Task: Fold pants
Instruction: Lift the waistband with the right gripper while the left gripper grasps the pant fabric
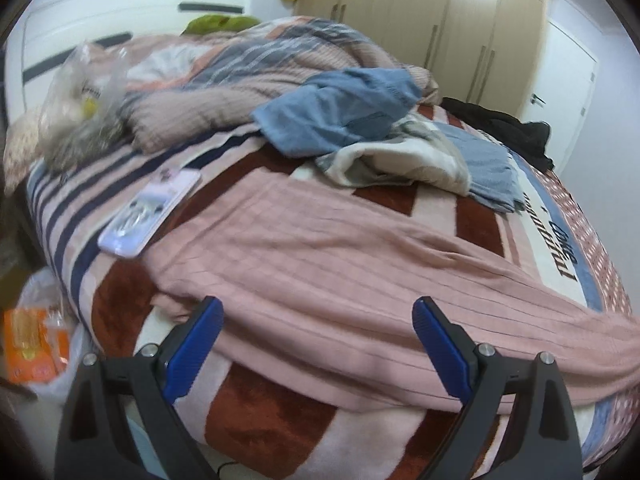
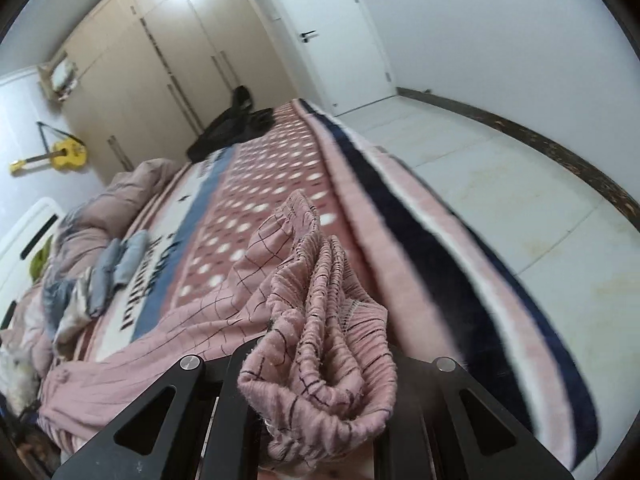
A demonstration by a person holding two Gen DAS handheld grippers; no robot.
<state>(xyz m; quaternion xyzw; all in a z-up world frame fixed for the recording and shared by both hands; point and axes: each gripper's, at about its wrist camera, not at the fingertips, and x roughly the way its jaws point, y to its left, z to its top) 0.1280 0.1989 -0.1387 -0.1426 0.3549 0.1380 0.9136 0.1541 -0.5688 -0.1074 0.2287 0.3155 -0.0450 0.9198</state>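
a: the pants [image 1: 360,264] are dusty pink with a thin dark grid of checks, ribbed at the waistband [image 2: 320,320].

b: and the blanket [image 1: 260,412] under them?

a: rust-red and cream blocks, navy and pink stripes toward one side, a blue band, and a pink border with white dots [image 2: 256,200].

b: the heap further back?

a: a blue garment [image 1: 340,120], something cream and grey [image 1: 400,160] beside it, a black one [image 1: 500,124] by the beige wardrobe [image 1: 420,12].

b: the gripper pads?

a: bright blue pads [image 1: 440,348] on black arms. the phone case [image 1: 148,212] is lilac, the guitar [image 2: 64,154] yellow.
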